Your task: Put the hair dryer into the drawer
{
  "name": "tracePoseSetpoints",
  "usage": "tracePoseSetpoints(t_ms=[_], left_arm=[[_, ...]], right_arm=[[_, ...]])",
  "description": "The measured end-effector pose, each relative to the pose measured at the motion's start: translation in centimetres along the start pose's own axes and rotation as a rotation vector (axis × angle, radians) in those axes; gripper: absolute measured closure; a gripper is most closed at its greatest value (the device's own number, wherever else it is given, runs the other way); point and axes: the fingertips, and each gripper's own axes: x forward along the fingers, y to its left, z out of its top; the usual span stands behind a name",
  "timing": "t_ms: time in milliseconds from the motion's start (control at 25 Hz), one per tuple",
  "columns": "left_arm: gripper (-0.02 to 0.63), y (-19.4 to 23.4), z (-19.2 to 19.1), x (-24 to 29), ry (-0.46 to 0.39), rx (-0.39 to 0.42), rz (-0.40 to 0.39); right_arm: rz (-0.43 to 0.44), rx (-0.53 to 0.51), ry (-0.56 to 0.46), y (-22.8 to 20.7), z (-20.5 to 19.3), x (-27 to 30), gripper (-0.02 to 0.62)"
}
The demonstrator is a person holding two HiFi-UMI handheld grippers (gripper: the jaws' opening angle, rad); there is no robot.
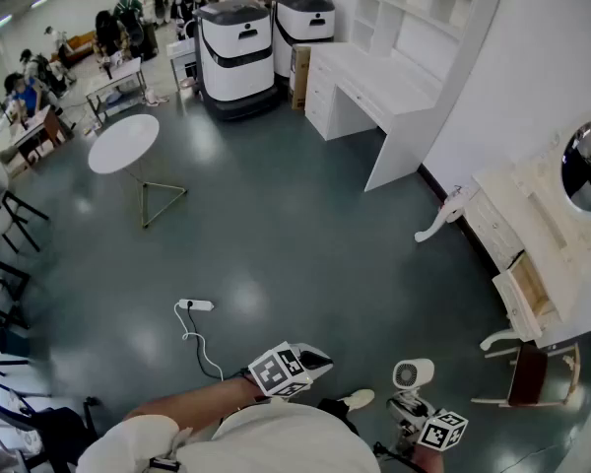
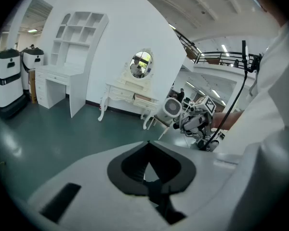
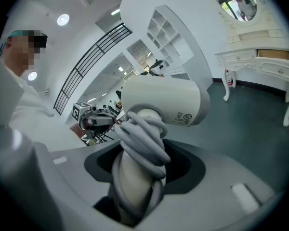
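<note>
Gripping the hair dryer [image 3: 164, 102] by its handle in the right gripper [image 3: 139, 177], with jaws set wide around the handle and pressed on the grey cord [image 3: 144, 138] wound about it; holding the dryer upright in the air, barrel sideways, low at the right side of the person [image 1: 266, 441]; standing well apart from the white dressing table [image 1: 532, 215], with dark green floor [image 1: 305, 235] between; facing its open drawer [image 1: 527, 289], pulled out below the round mirror [image 1: 586, 166], wooden inside; showing the left gripper [image 2: 147, 170] empty, jaws closed together, just in front of the person's body.
</note>
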Motion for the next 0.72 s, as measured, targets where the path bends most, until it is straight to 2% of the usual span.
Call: tracePoseSetpoints(t_ms=[120,320,560,720], left_arm=[[0.609,-1.1,0.4,0.5,-0.002,0.010,-0.042],[0.611,-1.9,1.8,1.8,0.017,0.100,-0.108],[0.611,-3.7,4.8,7.4,0.057,0.125,-0.146],[0.611,-5.1,8.1,11.2,0.095,0.166,-0.167]], right_arm=[[-0.030,-0.002,-0.010,0.7,-0.6,-0.9,0.359],[-0.080,0.012,-0.059,0.6,-1.6,-1.2,0.360],[-0.112,0.056,-0.094,-4.3,-1.0,-4.6,0.360],[-0.135,0.059,-0.124,-8.0,0.9,-7.2,0.360]])
